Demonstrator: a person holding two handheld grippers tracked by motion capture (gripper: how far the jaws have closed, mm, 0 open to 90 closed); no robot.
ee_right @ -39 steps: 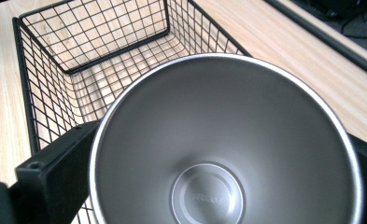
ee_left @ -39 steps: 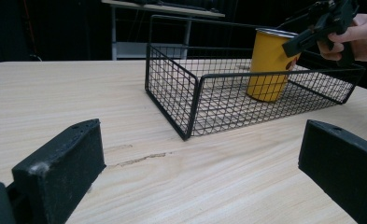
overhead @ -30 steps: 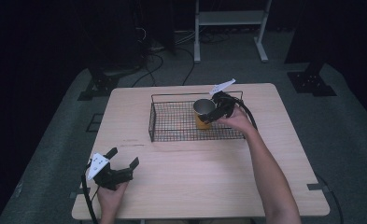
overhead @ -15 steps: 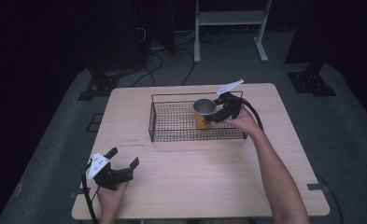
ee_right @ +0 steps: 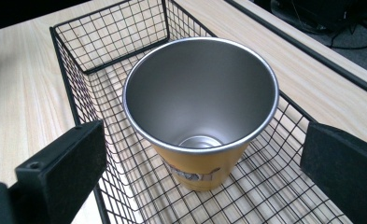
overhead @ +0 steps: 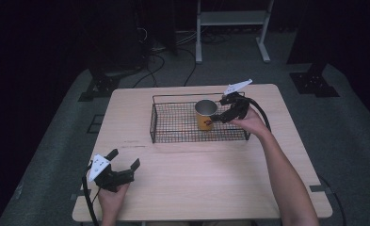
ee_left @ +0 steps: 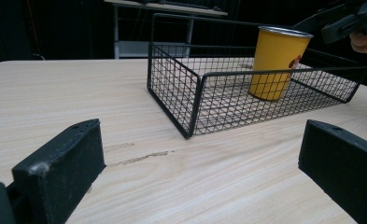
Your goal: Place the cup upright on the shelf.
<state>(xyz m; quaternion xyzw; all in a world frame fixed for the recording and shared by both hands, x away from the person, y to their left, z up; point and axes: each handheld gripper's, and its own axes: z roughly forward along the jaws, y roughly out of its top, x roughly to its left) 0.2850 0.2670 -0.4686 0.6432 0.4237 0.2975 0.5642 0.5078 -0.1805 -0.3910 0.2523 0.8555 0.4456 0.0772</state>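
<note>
A yellow cup (overhead: 205,116) with a bare steel inside stands upright in the right half of a black wire basket (overhead: 152,123). My right gripper (overhead: 219,111) hovers just right of the cup, tilted down toward it. Its jaws are open wide and clasp nothing. In the right gripper view the cup (ee_right: 200,107) sits just ahead of the open right gripper (ee_right: 204,157), inside the basket (ee_right: 78,70). My left gripper (overhead: 124,158) rests open and empty near the table's front left. The left gripper view looks across the open left gripper (ee_left: 200,156) to the basket (ee_left: 190,107) and cup (ee_left: 277,63).
The basket lies at the back middle of the wooden table (overhead: 211,179). A white metal frame (overhead: 229,19) and cables (overhead: 159,52) stand on the floor beyond the far edge. The right hand and right gripper (ee_left: 344,21) are at the top right of the left gripper view.
The right hand has drawn back slightly to the right, away from the cup. The cup and the left gripper have stayed in place.
</note>
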